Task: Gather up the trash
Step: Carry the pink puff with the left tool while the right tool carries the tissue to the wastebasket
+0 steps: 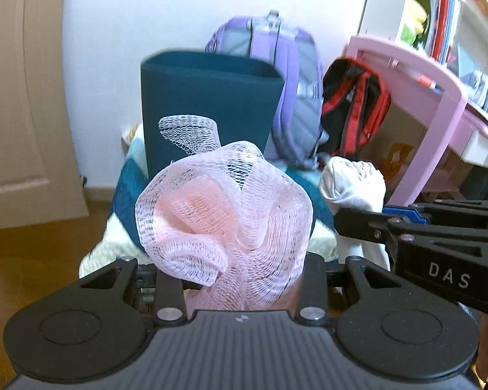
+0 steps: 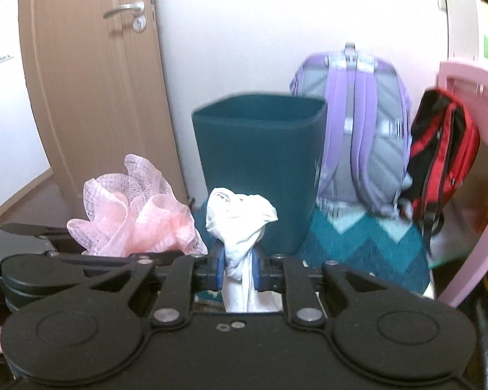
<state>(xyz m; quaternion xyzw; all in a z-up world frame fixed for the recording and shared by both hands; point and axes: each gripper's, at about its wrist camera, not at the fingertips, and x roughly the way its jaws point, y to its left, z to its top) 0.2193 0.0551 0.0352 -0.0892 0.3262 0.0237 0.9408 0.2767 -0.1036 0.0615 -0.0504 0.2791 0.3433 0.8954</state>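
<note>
My left gripper (image 1: 240, 279) is shut on a pink mesh bath pouf (image 1: 224, 214), which fills the middle of the left wrist view and hides the fingertips. My right gripper (image 2: 239, 269) is shut on a crumpled white cloth (image 2: 240, 221) between its blue pads. The pouf also shows at the left of the right wrist view (image 2: 130, 217), and the white cloth at the right of the left wrist view (image 1: 351, 182). A dark teal bin (image 2: 257, 162) stands open-topped on a rug just ahead of both grippers; it also shows in the left wrist view (image 1: 208, 104).
A lilac backpack (image 2: 354, 130) and a red-black backpack (image 2: 439, 159) lean behind and right of the bin. A pink desk (image 1: 423, 97) stands at right. A wooden door (image 2: 91, 97) is at left. A teal zigzag rug (image 2: 367, 247) lies under the bin.
</note>
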